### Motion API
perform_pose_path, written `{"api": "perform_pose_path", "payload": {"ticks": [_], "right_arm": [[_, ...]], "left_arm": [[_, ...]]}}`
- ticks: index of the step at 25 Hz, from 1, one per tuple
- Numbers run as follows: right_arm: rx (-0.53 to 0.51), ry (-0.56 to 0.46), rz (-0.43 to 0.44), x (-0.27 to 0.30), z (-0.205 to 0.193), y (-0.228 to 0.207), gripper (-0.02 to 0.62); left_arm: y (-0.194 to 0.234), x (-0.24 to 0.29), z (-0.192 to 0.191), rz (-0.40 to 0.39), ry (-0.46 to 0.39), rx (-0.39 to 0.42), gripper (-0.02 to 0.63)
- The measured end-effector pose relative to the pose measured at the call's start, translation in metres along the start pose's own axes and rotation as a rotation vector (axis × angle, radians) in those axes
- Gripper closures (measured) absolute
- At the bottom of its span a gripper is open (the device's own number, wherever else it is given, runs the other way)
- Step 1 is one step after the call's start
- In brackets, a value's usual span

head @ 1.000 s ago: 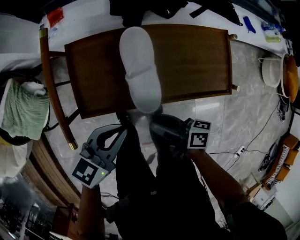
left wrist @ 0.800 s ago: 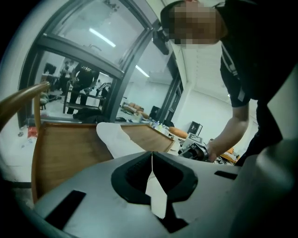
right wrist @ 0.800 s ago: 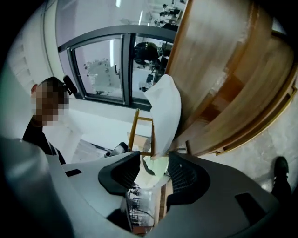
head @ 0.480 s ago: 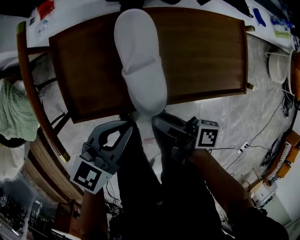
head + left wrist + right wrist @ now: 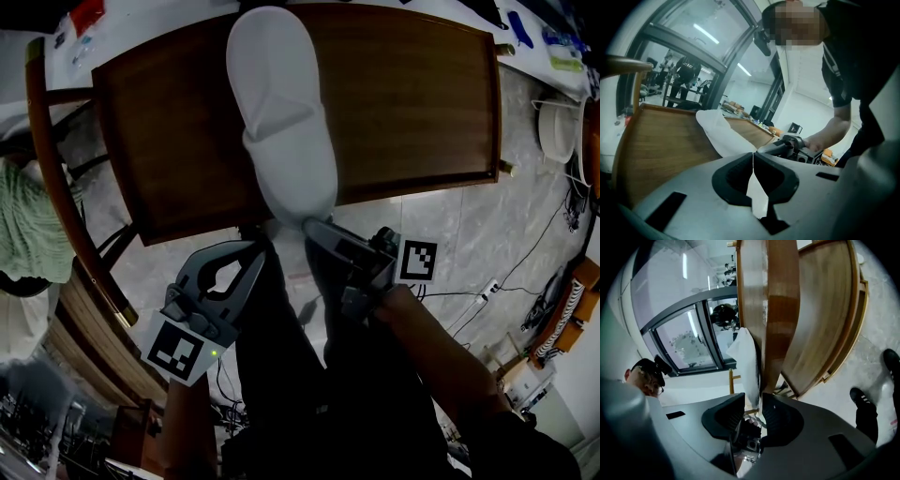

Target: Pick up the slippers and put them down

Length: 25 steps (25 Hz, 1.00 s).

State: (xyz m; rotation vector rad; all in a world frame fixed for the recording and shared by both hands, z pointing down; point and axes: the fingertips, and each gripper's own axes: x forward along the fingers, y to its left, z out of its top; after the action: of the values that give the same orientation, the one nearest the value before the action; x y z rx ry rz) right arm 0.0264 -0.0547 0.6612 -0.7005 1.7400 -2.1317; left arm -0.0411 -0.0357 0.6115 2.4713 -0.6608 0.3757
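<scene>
Slipper (image 5: 281,112), white and soft, lies lengthwise on the wooden chair seat (image 5: 412,103), running from near the far edge to the near edge a little left of the middle. Its near end pokes just over that edge. That overhang looks like the reason for the approach: it offers a free lip that can be taken from the front without scraping the wood. The right gripper (image 5: 314,230) is at that lip, rolled onto its side so its jaws stand either side of the thin sole. They have just been closing, and the slipper's edge sits between them. In the right gripper view a sliver of gap still shows beside one pad, so I judge the pinch not yet firm. The left gripper (image 5: 258,246) hangs just beside it at the near edge, below and left of the slipper's end, with its jaws pressed together and nothing between them. It seems only to wait its turn. Only this one slipper can be seen.
</scene>
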Motion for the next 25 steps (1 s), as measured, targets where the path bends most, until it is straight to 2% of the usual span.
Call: {"api": "perform_pose_path", "payload": {"ticks": [5, 8, 14, 19, 25], "right_arm": [[0.043, -0.011, 0.009, 0.002, 0.002, -0.002, 0.511], [0.027, -0.015, 0.015, 0.001, 0.002, -0.001, 0.529], [-0.074, -0.010, 0.027, -0.003, 0.002, 0.006, 0.535], [-0.190, 0.001, -0.002, -0.012, 0.002, 0.009, 0.538], [-0.294, 0.010, 0.038, -0.010, -0.003, 0.029, 0.539]], "left_arm": [[-0.001, -0.002, -0.002, 0.001, 0.003, -0.001, 0.592], [0.000, -0.004, -0.005, 0.003, 0.009, -0.005, 0.592], [-0.003, -0.004, -0.002, -0.001, 0.006, 0.015, 0.592], [-0.010, -0.005, 0.008, -0.006, -0.018, 0.019, 0.592], [-0.011, -0.018, 0.017, 0.015, -0.032, 0.015, 0.592]]}}
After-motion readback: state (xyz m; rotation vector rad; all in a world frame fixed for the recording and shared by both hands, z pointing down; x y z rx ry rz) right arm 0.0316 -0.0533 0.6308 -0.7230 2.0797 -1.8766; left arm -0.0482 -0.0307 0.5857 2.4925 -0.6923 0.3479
